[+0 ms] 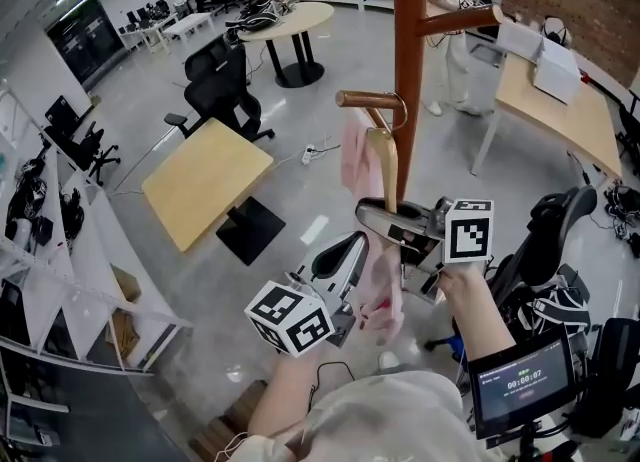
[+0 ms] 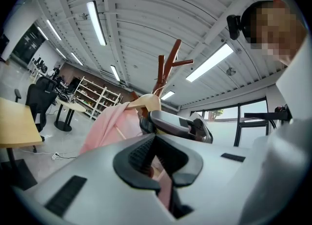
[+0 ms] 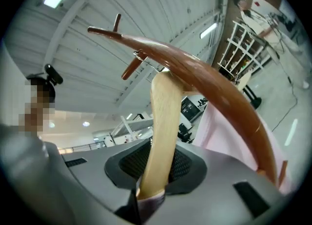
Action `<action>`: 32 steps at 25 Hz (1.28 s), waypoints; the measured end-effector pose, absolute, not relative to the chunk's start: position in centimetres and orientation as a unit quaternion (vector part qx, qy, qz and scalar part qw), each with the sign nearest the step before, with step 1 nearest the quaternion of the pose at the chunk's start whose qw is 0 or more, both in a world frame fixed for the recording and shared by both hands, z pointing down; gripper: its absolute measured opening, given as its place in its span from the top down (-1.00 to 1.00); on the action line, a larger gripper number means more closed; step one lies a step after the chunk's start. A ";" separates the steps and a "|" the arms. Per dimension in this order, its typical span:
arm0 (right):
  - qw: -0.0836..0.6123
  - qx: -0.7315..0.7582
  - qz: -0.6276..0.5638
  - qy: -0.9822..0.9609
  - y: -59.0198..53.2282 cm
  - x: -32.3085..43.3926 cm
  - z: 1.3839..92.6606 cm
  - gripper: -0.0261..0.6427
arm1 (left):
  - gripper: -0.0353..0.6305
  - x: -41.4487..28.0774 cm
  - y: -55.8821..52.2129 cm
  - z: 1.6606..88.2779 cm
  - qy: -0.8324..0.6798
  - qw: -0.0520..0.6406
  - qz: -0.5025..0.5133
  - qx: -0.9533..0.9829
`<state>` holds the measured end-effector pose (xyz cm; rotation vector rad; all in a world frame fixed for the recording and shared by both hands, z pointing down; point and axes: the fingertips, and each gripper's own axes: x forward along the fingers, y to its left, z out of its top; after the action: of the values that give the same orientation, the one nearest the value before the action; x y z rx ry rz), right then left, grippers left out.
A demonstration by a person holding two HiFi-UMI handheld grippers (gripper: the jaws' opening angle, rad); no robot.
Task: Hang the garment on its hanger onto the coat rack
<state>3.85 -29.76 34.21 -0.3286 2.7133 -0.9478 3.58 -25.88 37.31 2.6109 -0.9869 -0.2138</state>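
Coat rack (image 1: 408,60), one: a glossy, round brown wooden pole is standing straight ahead of the person, showing two pegs in the head view.

Hanger (image 1: 384,162), one: pale, smooth, curved wood with a thin metal hook (image 1: 398,110). The hook is curling over the lower peg (image 1: 362,99), right beside the pole; whether it is bearing weight there cannot be told.

Garment (image 1: 381,295), one: soft pink cloth is draping from the hanger and hanging in folds between the two tools, close against the pole.

Right gripper (image 1: 378,218), one: its grey jaws are clamping tight on the hanger's wooden arm, with a fold of cloth caught at the base, as the right gripper view shows (image 3: 156,170).

Left gripper (image 1: 345,252), one: its jaws are pinching nearly together on the garment's pink fabric lower down (image 2: 157,163).

Marker cubes, two: white with black squares, one is riding on each tool (image 1: 290,318) (image 1: 468,230).

Surroundings:
- One rectangular light-wood table (image 1: 205,182) is sitting to the left on the polished grey floor.
- One black office chair (image 1: 225,90) is standing behind that table.
- One round table (image 1: 290,20) is standing farther back.
- One long desk (image 1: 555,115) is running along the right.
- One person (image 1: 455,45) is standing beyond the rack.
- One small screen (image 1: 525,375) is glowing at lower right.
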 end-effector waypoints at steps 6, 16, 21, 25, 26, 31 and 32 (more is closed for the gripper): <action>0.060 -0.155 -0.269 0.949 -30.2 4.3 35.2 0.72 | 0.91 3.7 -26.3 37.8 -0.346 0.170 -0.066 0.920; -0.138 -0.207 -0.182 0.951 -31.5 6.5 37.4 0.72 | 0.91 4.2 -26.6 38.3 -0.340 0.168 -0.054 0.924; -0.258 -0.274 -0.061 0.924 -32.6 8.6 37.8 0.72 | 0.91 4.2 -26.3 38.2 -0.341 0.165 -0.053 0.924; -0.290 -0.305 -0.002 0.907 -33.0 9.5 37.6 0.72 | 0.91 4.1 -26.1 38.3 -0.340 0.164 -0.050 0.925; -0.293 -0.307 0.007 0.905 -32.9 9.7 37.6 0.72 | 0.91 4.0 -26.1 38.3 -0.341 0.163 -0.049 0.925; -0.277 -0.293 0.007 0.915 -32.1 10.6 37.1 0.72 | 0.91 4.1 -25.7 38.3 -0.338 0.160 -0.049 0.926; -0.272 -0.291 0.004 0.917 -31.8 10.7 36.9 0.72 | 0.91 4.1 -25.5 38.3 -0.337 0.160 -0.048 0.926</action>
<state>10.74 -31.82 36.95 -1.1171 3.5190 0.0170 4.10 -25.52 38.34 2.6476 -0.9640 -0.1381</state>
